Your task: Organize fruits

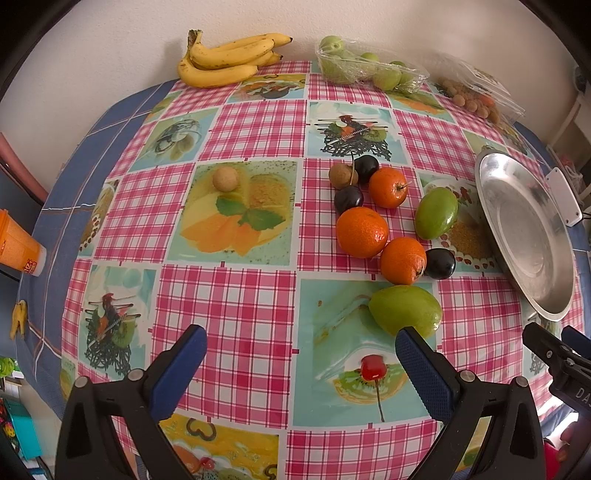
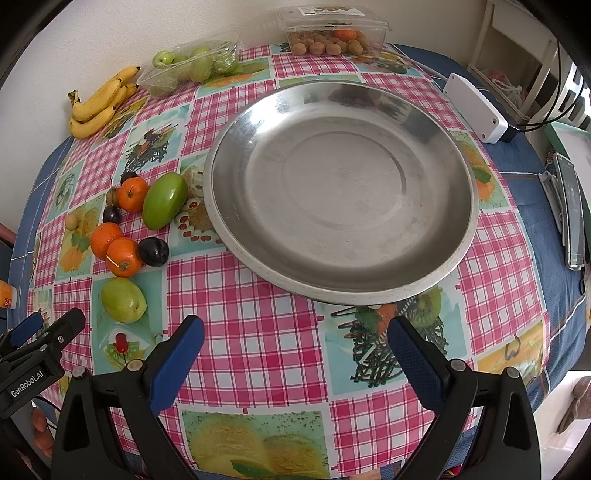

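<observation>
Checkered tablecloth (image 1: 240,295) holds a green fruit (image 1: 436,213) lying tilted toward the metal plate (image 2: 343,184); both grippers' fingers (image 1: 177,365) released.

Place: home dining corner
Desk: fruit-print checked cloth (image 2: 258,332)
On cloth: bananas (image 1: 229,55), metal dish (image 2: 343,184)

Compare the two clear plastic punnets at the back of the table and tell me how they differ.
The green-fruit punnet holds round green fruits, while the brown-fruit punnet holds small tan balls plus one orange fruit. The green-fruit punnet is covered in crinkled film; the brown-fruit punnet has a rigid clear lid bearing a label. The green-fruit punnet sits next to the bananas; the brown-fruit punnet sits behind the metal tray. Both are transparent and rest on the checked tablecloth.
</observation>
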Motion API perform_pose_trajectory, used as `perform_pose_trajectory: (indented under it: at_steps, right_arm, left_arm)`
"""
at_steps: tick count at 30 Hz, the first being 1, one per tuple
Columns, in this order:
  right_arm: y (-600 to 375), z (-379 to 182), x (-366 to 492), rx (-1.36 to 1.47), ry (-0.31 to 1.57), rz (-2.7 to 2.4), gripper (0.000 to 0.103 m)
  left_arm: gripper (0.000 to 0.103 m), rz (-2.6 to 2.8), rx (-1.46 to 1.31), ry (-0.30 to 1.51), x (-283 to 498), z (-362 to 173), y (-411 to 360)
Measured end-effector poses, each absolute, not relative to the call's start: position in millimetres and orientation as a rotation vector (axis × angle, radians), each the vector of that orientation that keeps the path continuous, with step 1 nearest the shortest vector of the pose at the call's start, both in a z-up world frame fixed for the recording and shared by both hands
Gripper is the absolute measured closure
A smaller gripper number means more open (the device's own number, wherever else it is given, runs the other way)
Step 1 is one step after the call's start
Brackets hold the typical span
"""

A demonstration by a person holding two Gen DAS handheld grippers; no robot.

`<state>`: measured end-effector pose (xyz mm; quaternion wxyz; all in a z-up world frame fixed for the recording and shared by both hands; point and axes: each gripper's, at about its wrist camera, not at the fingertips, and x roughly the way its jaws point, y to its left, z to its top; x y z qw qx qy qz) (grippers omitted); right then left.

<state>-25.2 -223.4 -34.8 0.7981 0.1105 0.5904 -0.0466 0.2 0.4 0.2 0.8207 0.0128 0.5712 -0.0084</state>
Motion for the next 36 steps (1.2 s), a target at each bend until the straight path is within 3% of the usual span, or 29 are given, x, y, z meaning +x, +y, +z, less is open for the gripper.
perform_pose_trajectory:
  at_steps: [36]
  right_arm:
    - [-210,-27,-21,0.241,1.224,-0.018,0.004]
  left_arm:
    - [0.000,0.025,-0.074,1.160,10,14,27]
